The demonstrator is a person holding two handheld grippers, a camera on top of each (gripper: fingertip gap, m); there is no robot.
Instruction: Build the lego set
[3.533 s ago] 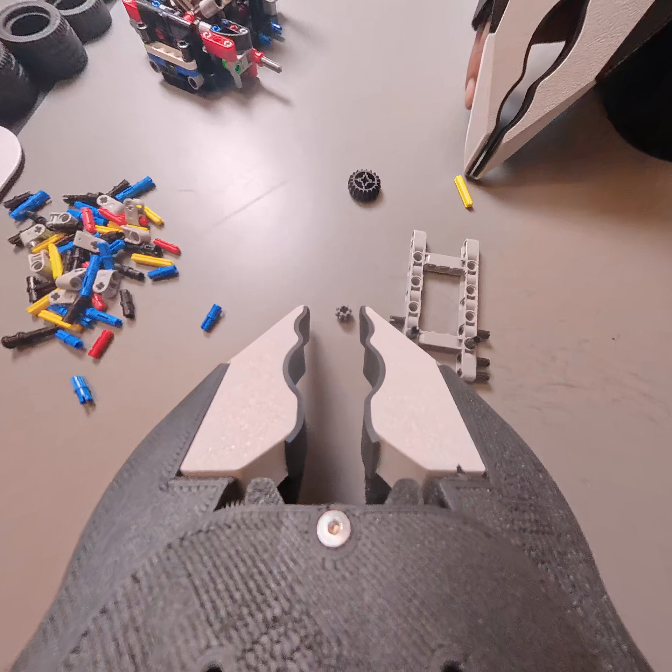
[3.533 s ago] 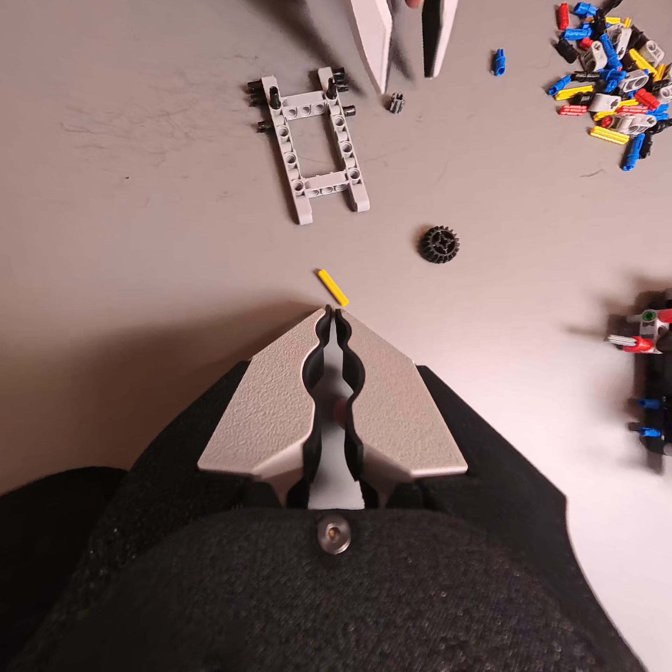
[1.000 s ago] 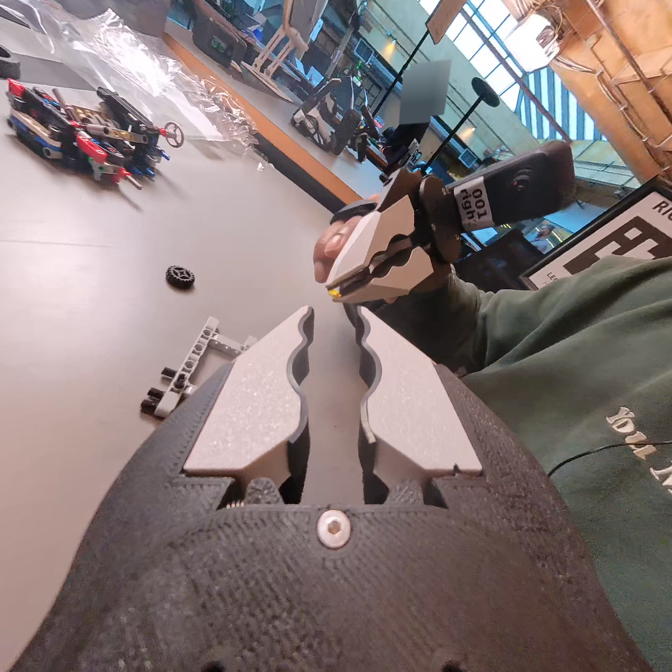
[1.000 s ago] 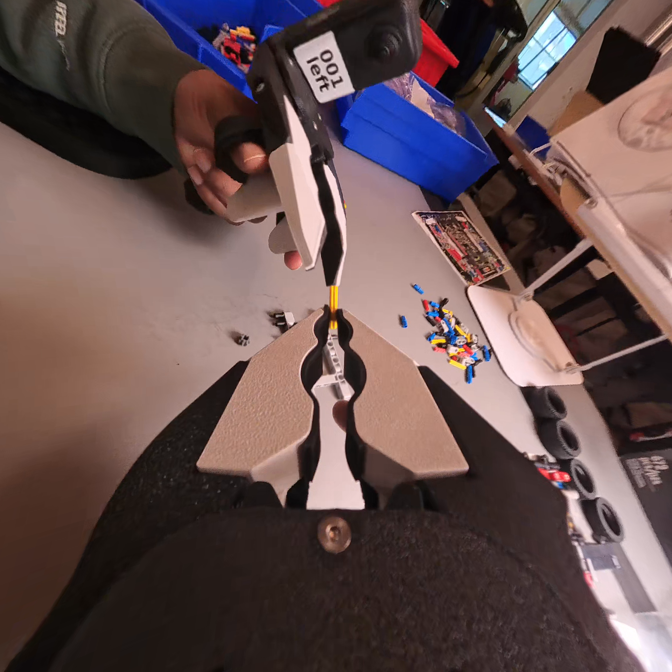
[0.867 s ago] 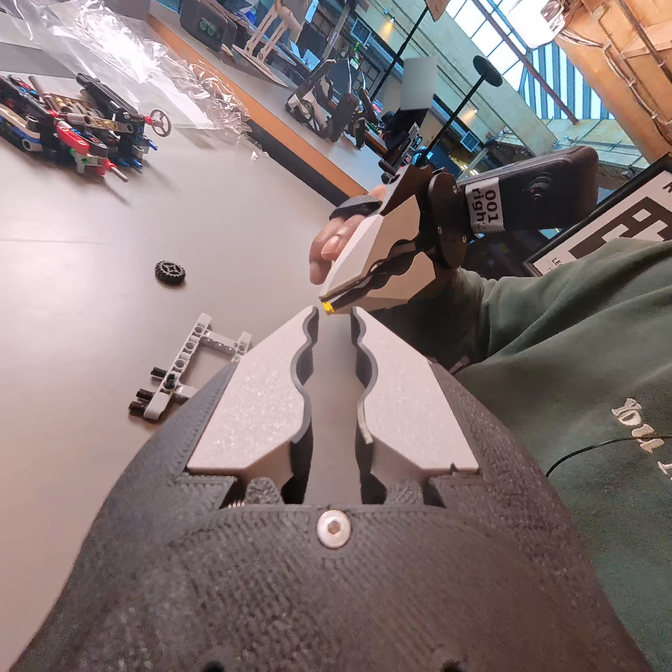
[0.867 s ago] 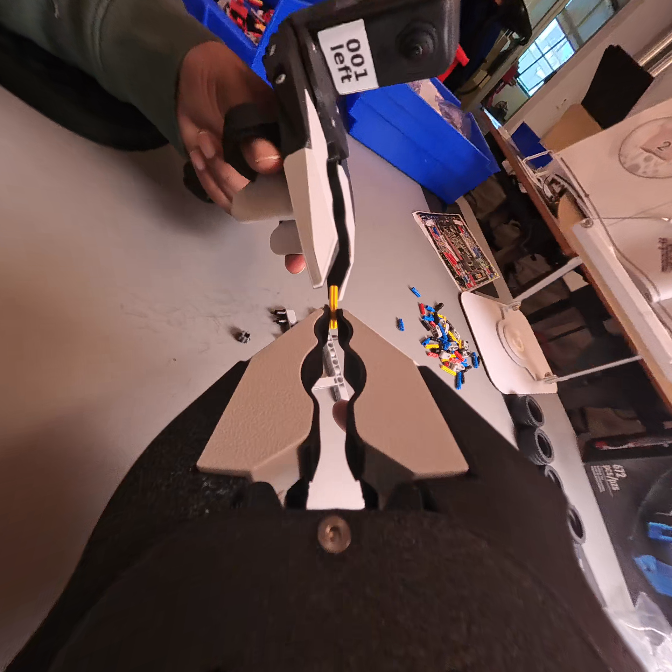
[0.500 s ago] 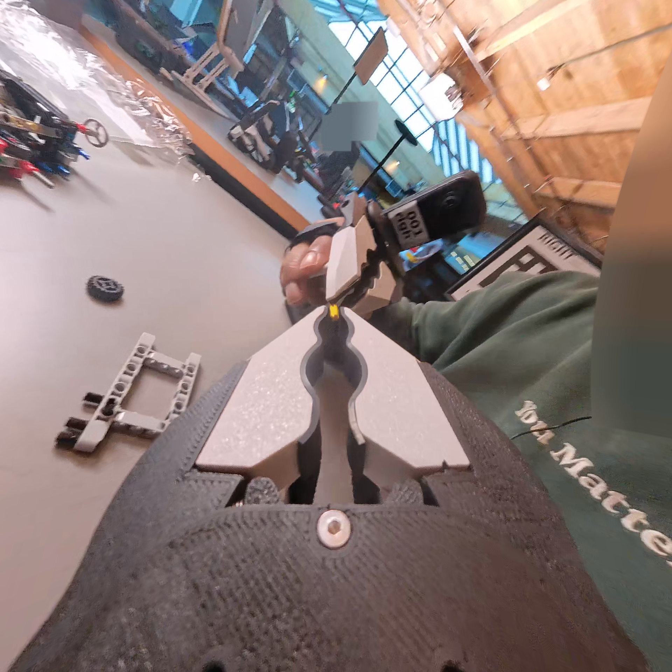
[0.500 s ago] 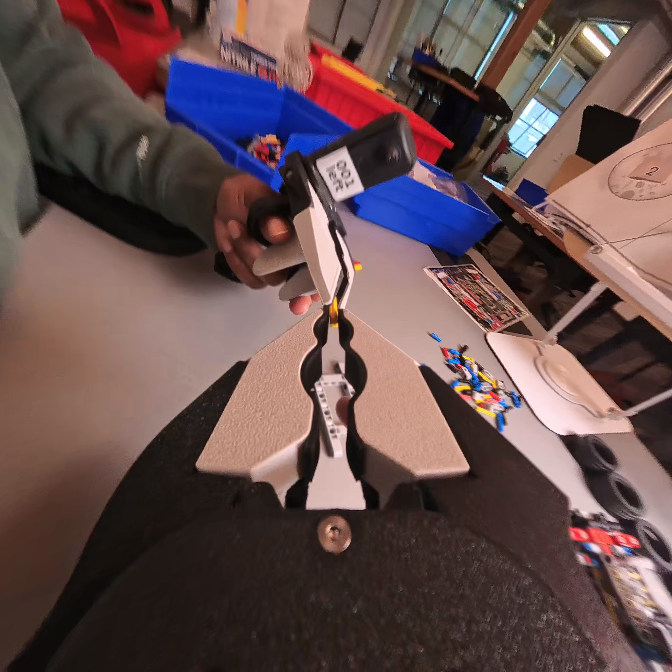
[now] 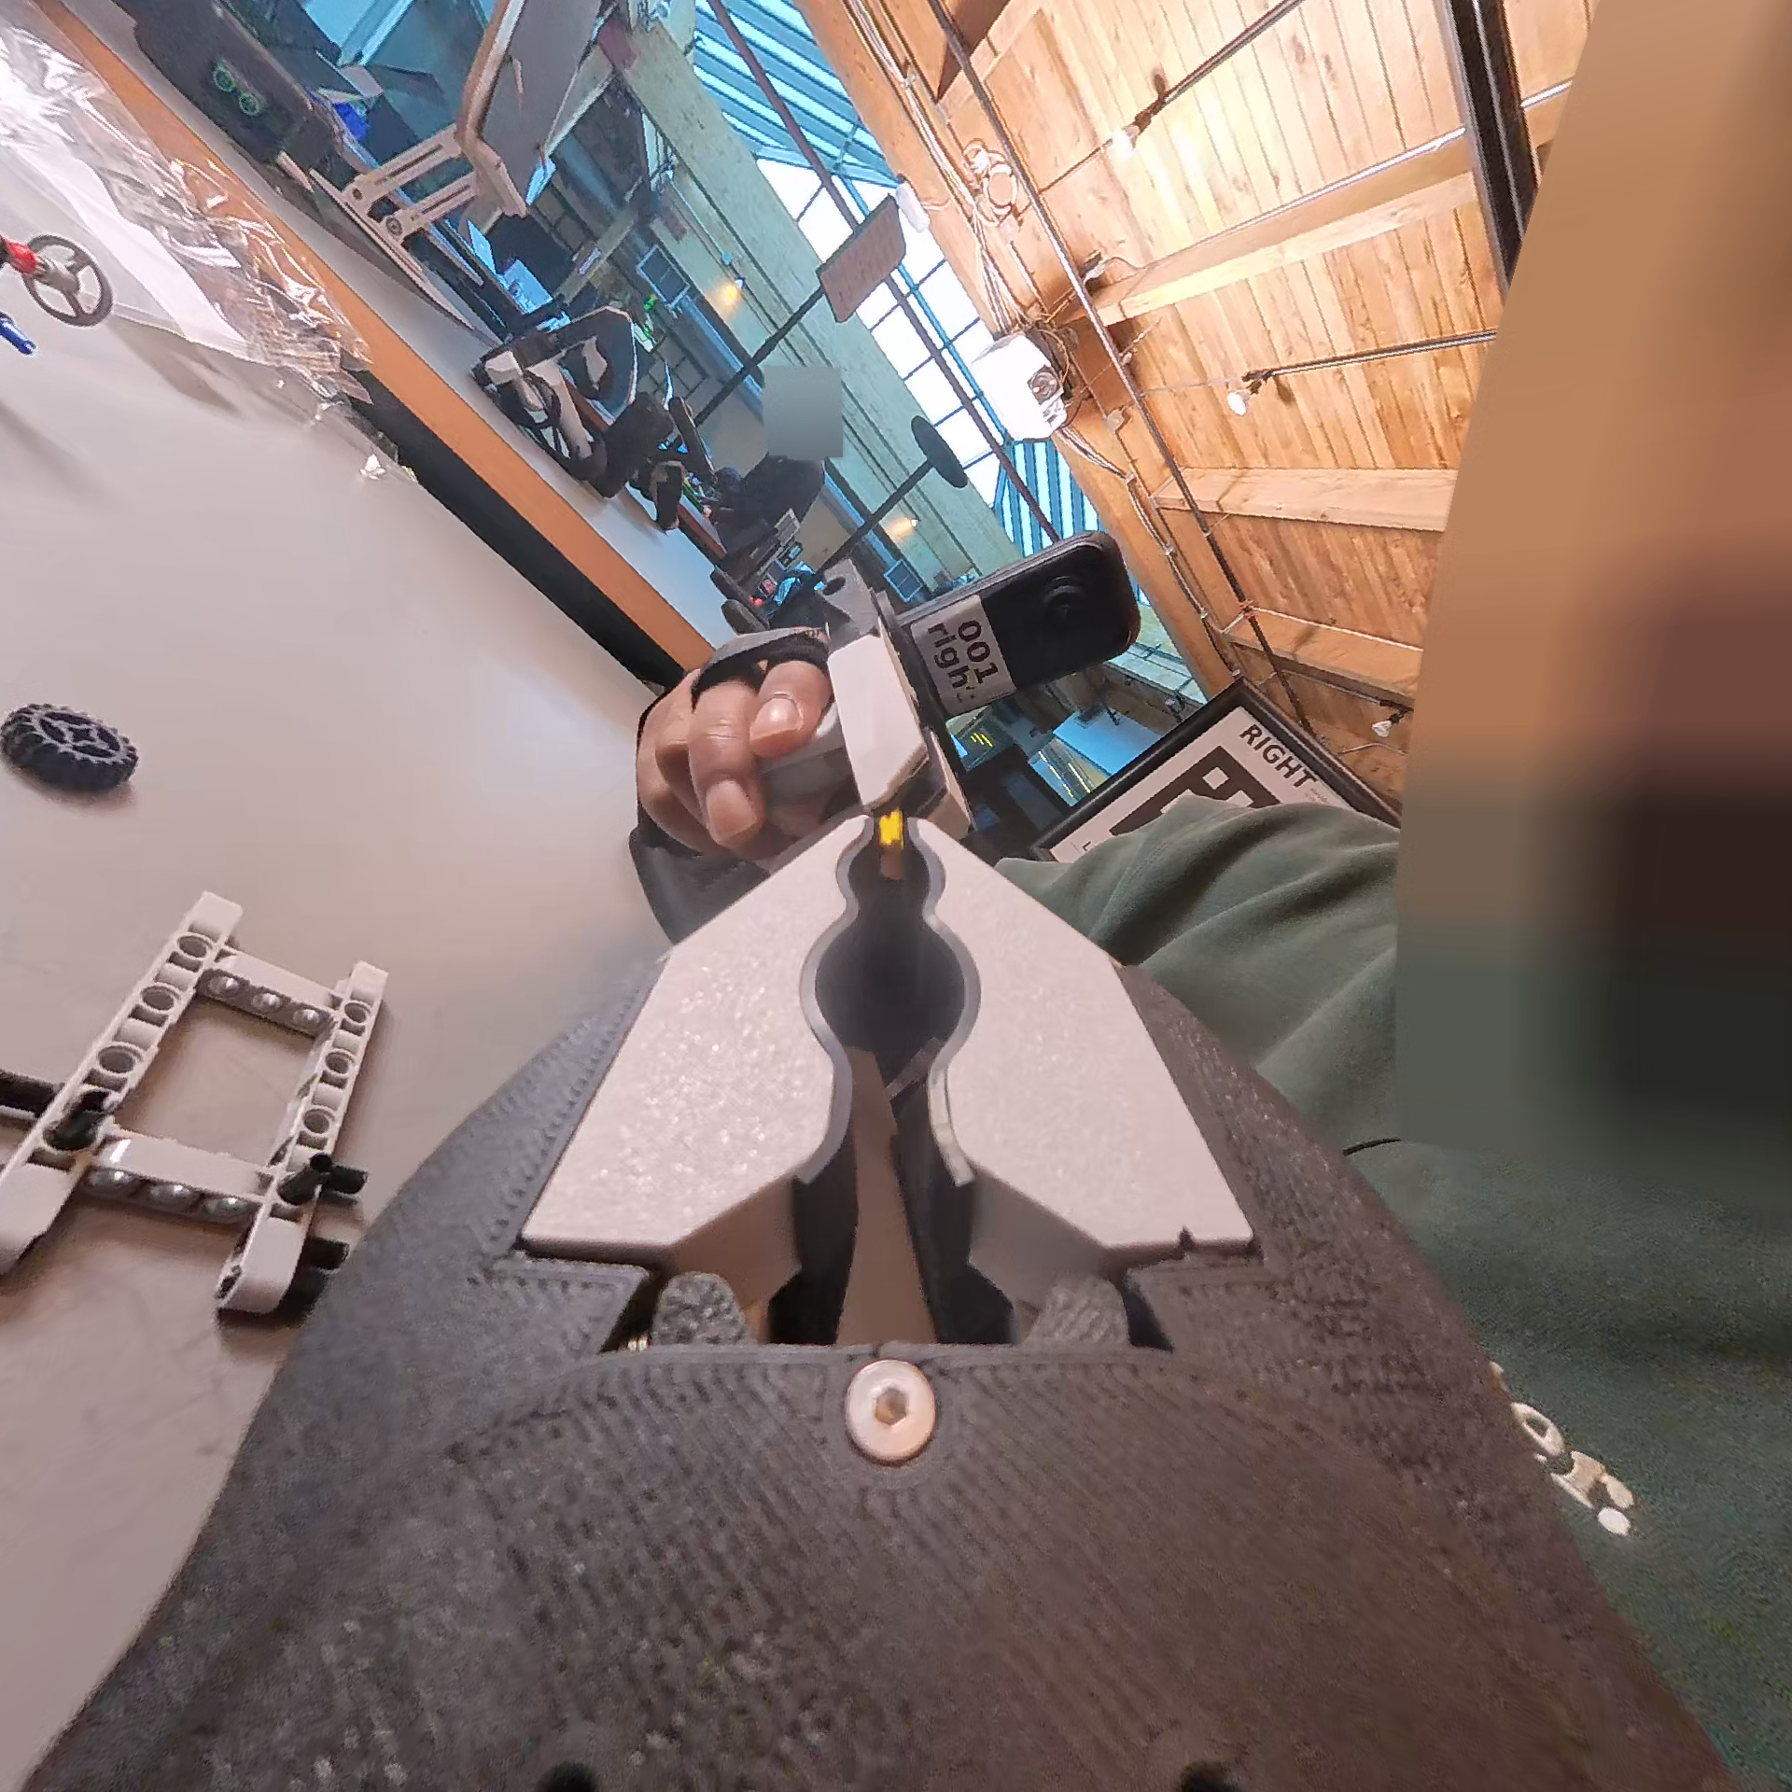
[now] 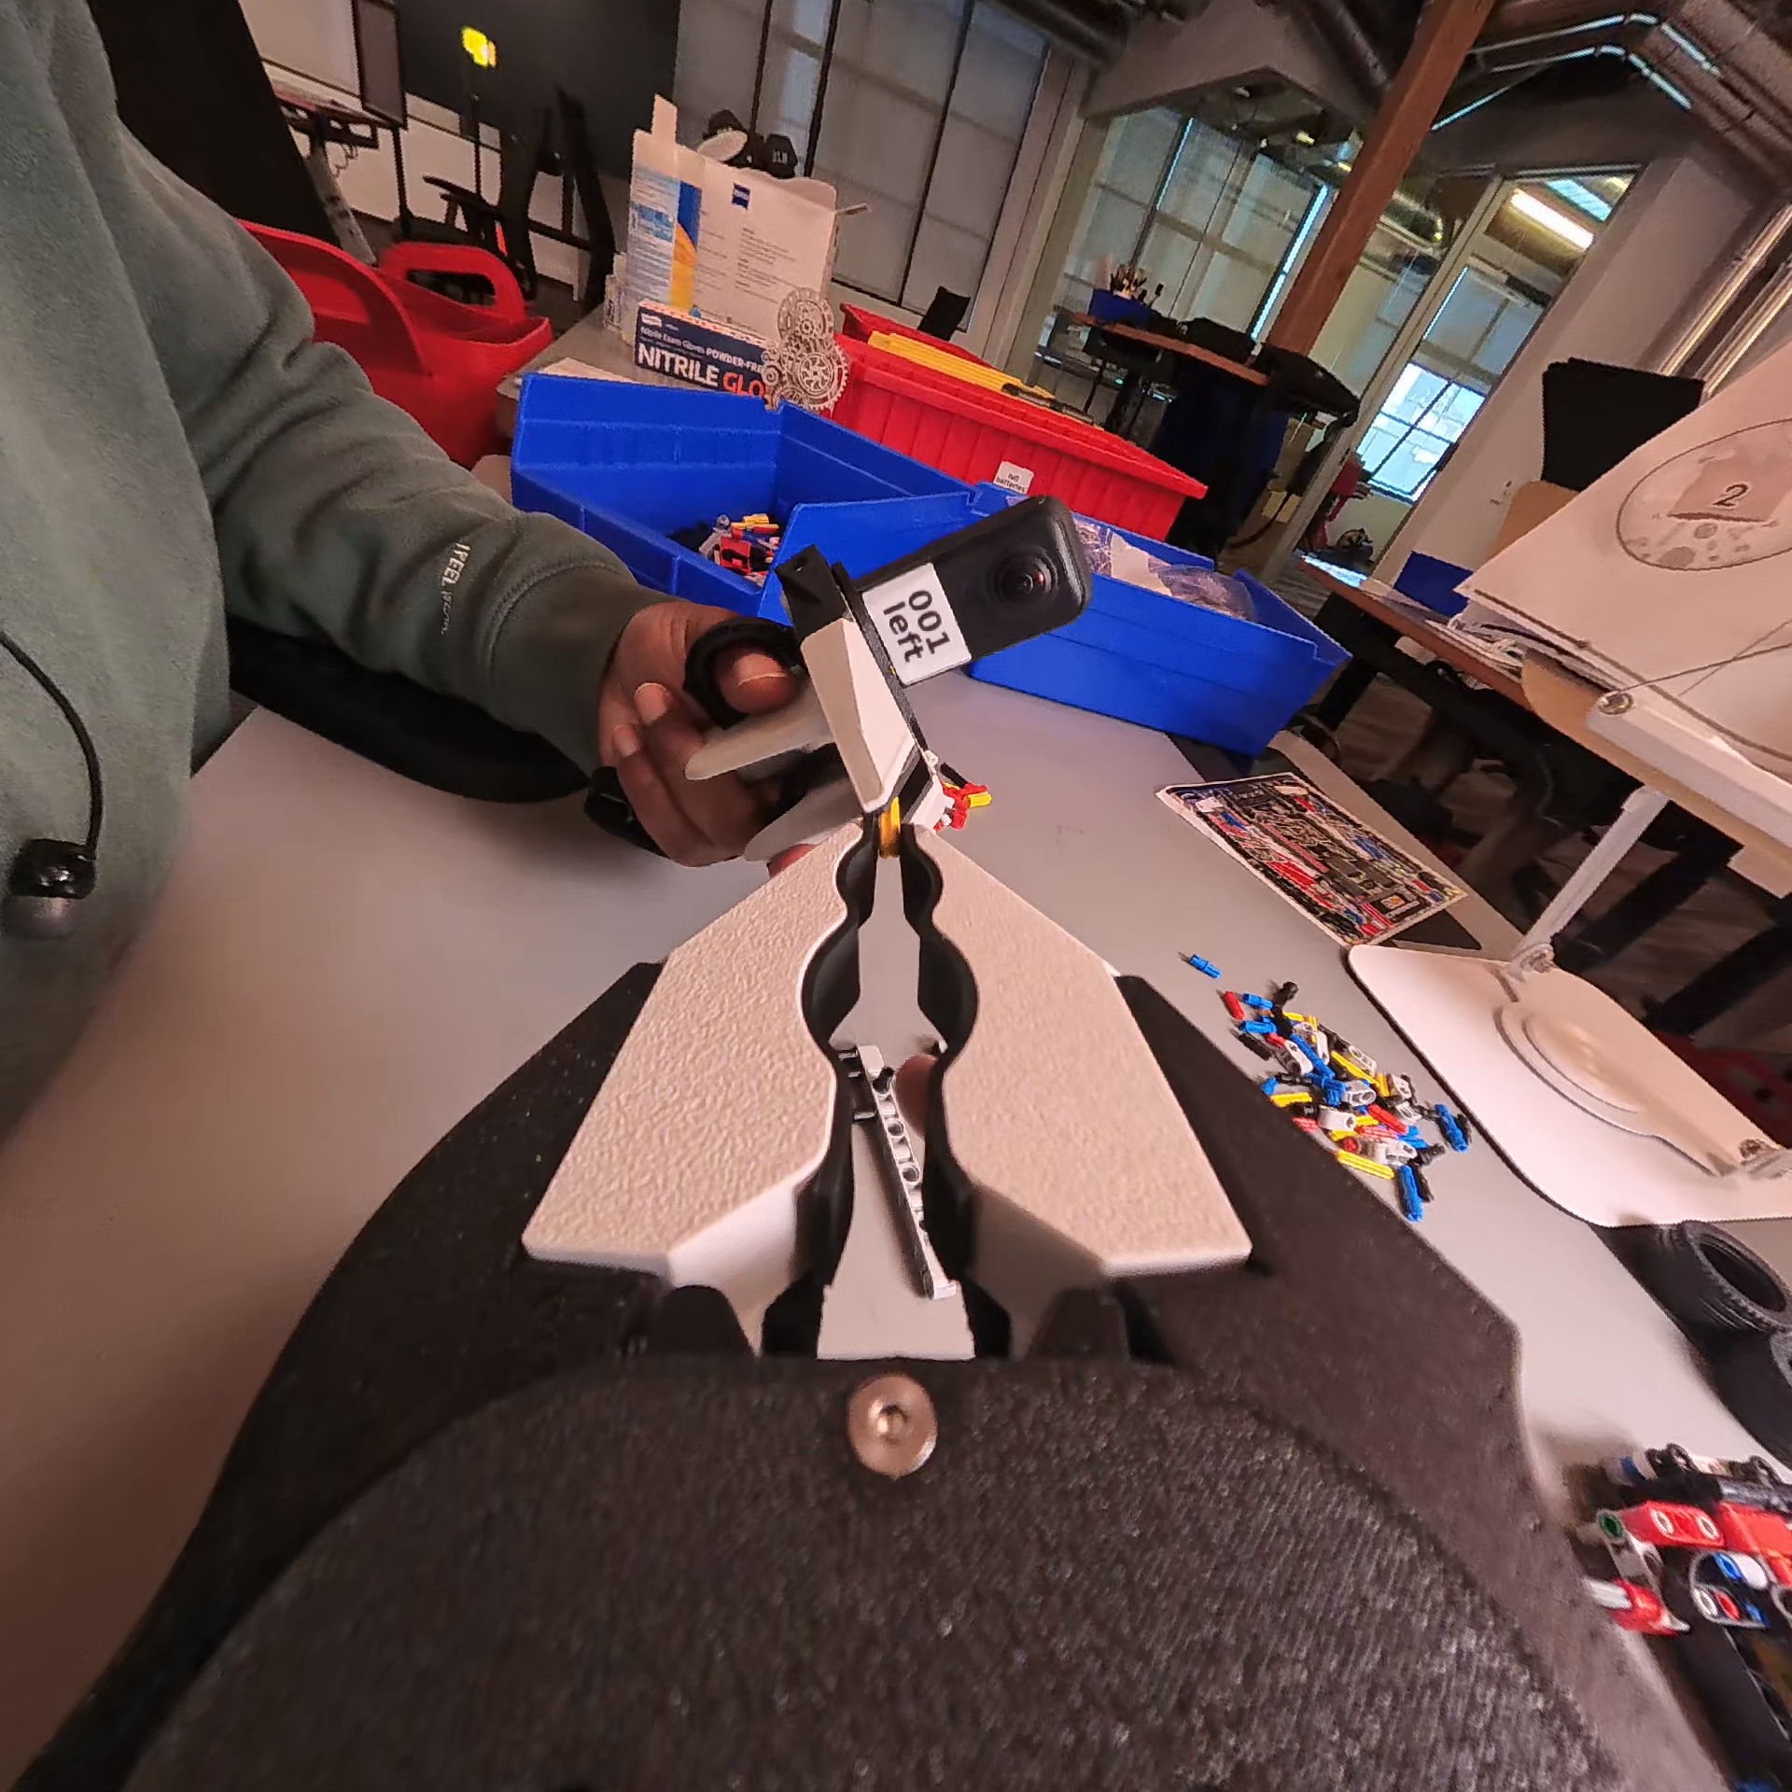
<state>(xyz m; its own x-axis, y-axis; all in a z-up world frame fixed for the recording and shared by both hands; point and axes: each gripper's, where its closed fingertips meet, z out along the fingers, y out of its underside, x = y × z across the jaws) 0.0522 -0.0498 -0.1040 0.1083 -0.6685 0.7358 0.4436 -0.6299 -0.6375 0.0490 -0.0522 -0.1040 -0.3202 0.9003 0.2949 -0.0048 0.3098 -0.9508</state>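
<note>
A short yellow axle (image 9: 889, 830) is held in the air above the table, pinched from both ends. My left gripper (image 9: 889, 842) is shut on it. My right gripper (image 10: 887, 853) is shut on its other end (image 10: 888, 832). The two grippers meet tip to tip; the right one (image 9: 878, 747) shows beyond the left, and the left one (image 10: 873, 722) beyond the right. A grey ladder-shaped frame (image 9: 184, 1076) with black pins lies flat on the table at the lower left. A black gear (image 9: 68, 742) lies farther off.
A pile of small coloured pins (image 10: 1343, 1086) lies right of the grippers. A partly built vehicle (image 10: 1707, 1542) sits at the lower right, a tyre (image 10: 1726, 1280) above it. A white stand base (image 10: 1552, 1067), a printed sheet (image 10: 1309, 853) and blue bins (image 10: 1115, 630) stand behind. Left and right tips are no more than a few centimetres apart. The black gear (image 9: 68, 742) is about equally far from each gripper, around 20 centimeters.
The right gripper lifted the yellow axle off the table. The left gripper, open a second ago, closed on the axle's free end. Both grippers then tilted more upright.
</note>
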